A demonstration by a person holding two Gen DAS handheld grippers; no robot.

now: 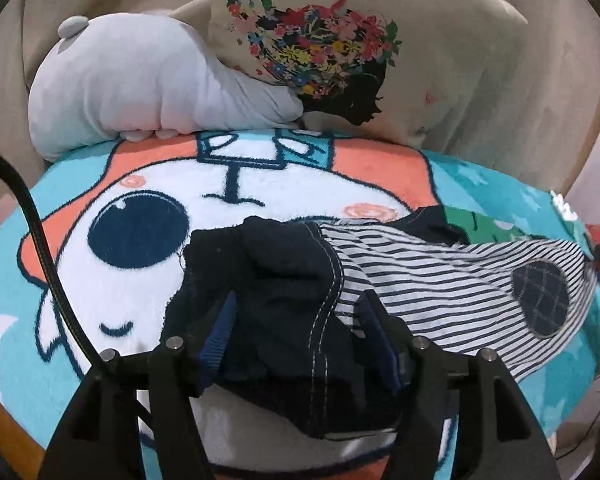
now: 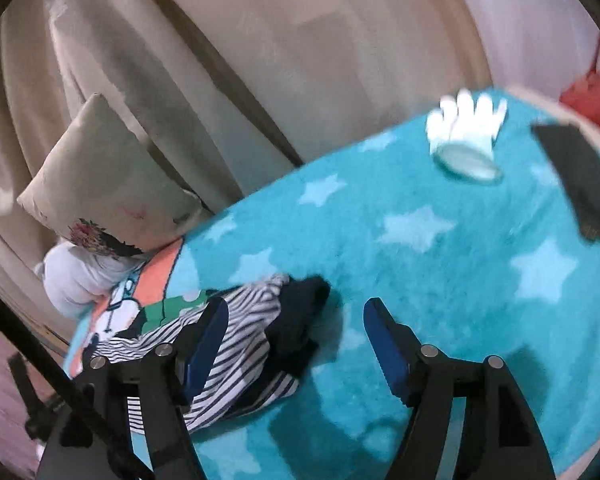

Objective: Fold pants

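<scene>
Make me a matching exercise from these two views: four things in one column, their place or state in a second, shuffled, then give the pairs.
Things:
1. pants
2. white glove
3. flower pillow
4. right gripper

Places or states:
A. far end of the blanket
B. open, beside the navy cuff
C. leaning on the sofa back
D. navy waist between the left gripper fingers

Pairs: 1-D, 2-A, 3-C, 4-B

A fluffy turquoise blanket (image 2: pixel 440 264) with pale stars and a large cartoon face covers the beige sofa seat (image 1: pixel 572 148). Small navy-and-white striped pants (image 1: pixel 432 280) lie crumpled mid-blanket. Along its back edge rest a grey plush toy (image 1: pixel 140 92) and a floral cream cushion (image 1: pixel 332 60). A white glove (image 2: pixel 466 120) and a dark flat device (image 2: pixel 580 176) lie near its far right corner.
</scene>
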